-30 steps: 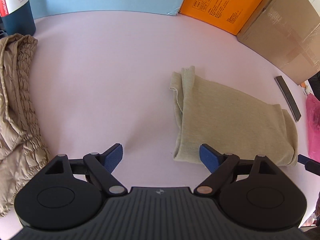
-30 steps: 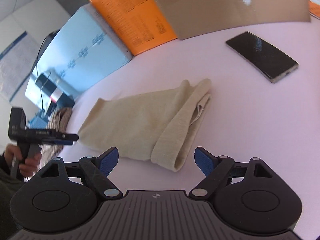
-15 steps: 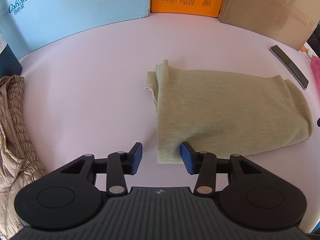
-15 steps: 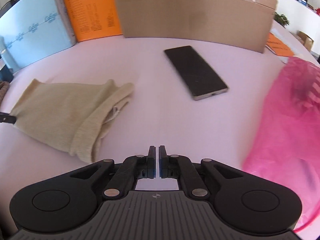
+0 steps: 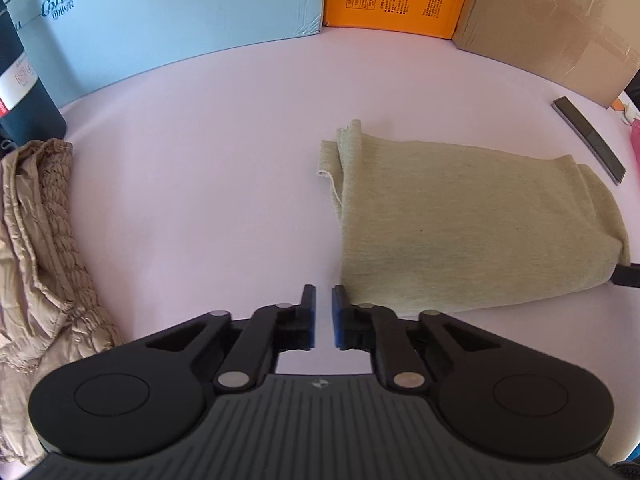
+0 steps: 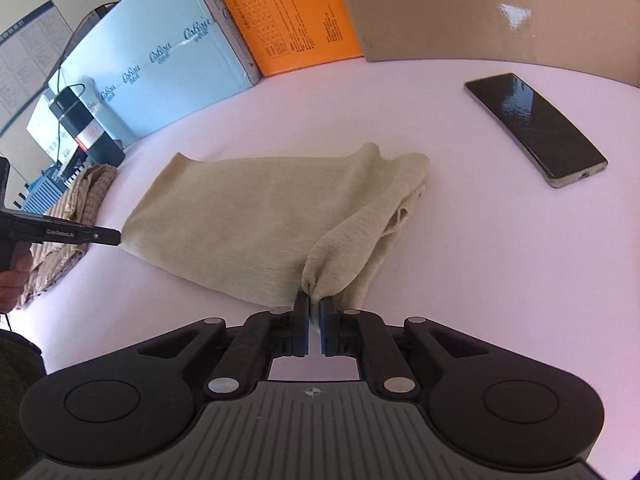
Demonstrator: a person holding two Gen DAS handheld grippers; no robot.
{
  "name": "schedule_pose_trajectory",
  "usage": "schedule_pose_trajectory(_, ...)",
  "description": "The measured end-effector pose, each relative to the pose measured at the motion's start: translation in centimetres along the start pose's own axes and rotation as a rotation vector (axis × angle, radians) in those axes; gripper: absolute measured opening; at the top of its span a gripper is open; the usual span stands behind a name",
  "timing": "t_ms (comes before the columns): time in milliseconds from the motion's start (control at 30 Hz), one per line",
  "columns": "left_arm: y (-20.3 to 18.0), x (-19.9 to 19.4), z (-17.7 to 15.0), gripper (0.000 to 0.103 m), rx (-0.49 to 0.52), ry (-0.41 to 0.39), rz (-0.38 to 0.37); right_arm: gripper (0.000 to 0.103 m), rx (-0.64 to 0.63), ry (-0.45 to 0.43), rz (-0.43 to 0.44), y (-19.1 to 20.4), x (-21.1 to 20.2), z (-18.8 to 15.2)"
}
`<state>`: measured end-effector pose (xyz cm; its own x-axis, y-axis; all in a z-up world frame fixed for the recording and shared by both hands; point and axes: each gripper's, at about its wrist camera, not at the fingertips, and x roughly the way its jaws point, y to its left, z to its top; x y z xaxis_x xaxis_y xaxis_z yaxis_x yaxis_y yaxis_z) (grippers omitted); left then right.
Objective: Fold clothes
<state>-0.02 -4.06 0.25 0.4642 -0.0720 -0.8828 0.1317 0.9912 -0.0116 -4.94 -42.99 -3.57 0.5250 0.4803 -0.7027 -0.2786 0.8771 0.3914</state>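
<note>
Right fingers pinch the beige garment; left fingers nearly closed beside it.

Your folded beige knit garment lies flat on the tabletop, a broad rectangle at about 2 o'clock in the left wrist view. Its left edge shows loose layers with a raw hem, and its right end is a rounded fold. In the right wrist view, the garment's near corner is bunched and lifted at 12 o'clock, and the far end lies at 10 o'clock.
</note>
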Motion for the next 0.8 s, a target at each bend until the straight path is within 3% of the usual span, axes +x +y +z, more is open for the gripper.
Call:
schedule_pose_trajectory(67,0.7,-0.5,-0.2,0.002,-0.008,-0.001,0.013,0.005,-0.001,-0.002,-0.003,0.0,-0.6,0.4)
schedule_pose_trajectory(233,2.4,0.2,-1.0,0.002,-0.052,0.053,0.077,0.005,0.023,0.083,-0.153,-2.1,-0.7,-0.4)
schedule_pose_trajectory(367,3.2,0.0,-1.3,0.003,-0.088,0.062,0.102,0.006,0.052,0.047,-0.198,-2.7,-2.1,-1.0)
schedule_pose_trajectory(400,3.3,-0.1,-1.3,0.003,-0.090,0.061,0.112,0.008,0.055,0.008,-0.190,-2.5,-2.5,-0.9)
schedule_pose_trajectory(433,3.3,-0.1,-1.2,0.005,-0.092,0.061,0.122,0.020,0.047,-0.026,-0.185,-2.1,-2.8,-0.9)
schedule_pose_trajectory(467,3.4,-0.1,-1.1,0.011,-0.095,0.063,0.131,0.044,0.016,-0.051,-0.175,-1.4,-2.7,-0.6)
schedule_pose_trajectory(500,3.4,0.0,-0.9,0.014,-0.097,0.066,0.139,0.052,-0.022,-0.073,-0.153,-0.6,-2.5,-0.3)
schedule_pose_trajectory(600,3.2,0.3,-0.2,0.033,-0.099,0.068,0.157,0.056,-0.122,-0.120,-0.075,1.7,-1.1,0.7)
schedule_pose_trajectory(667,2.9,0.2,0.1,0.054,-0.097,0.058,0.163,0.066,-0.161,-0.113,-0.036,2.6,0.5,1.3)
schedule_pose_trajectory(700,2.8,0.2,0.3,0.060,-0.095,0.050,0.166,0.066,-0.171,-0.104,-0.023,2.8,1.3,1.5)
schedule_pose_trajectory(733,2.7,0.0,0.4,0.069,-0.092,0.040,0.168,0.066,-0.172,-0.089,-0.032,2.7,2.0,1.6)
schedule_pose_trajectory(800,2.7,-0.2,0.5,0.074,-0.084,0.025,0.175,0.066,-0.161,-0.047,-0.098,2.1,3.3,1.8)
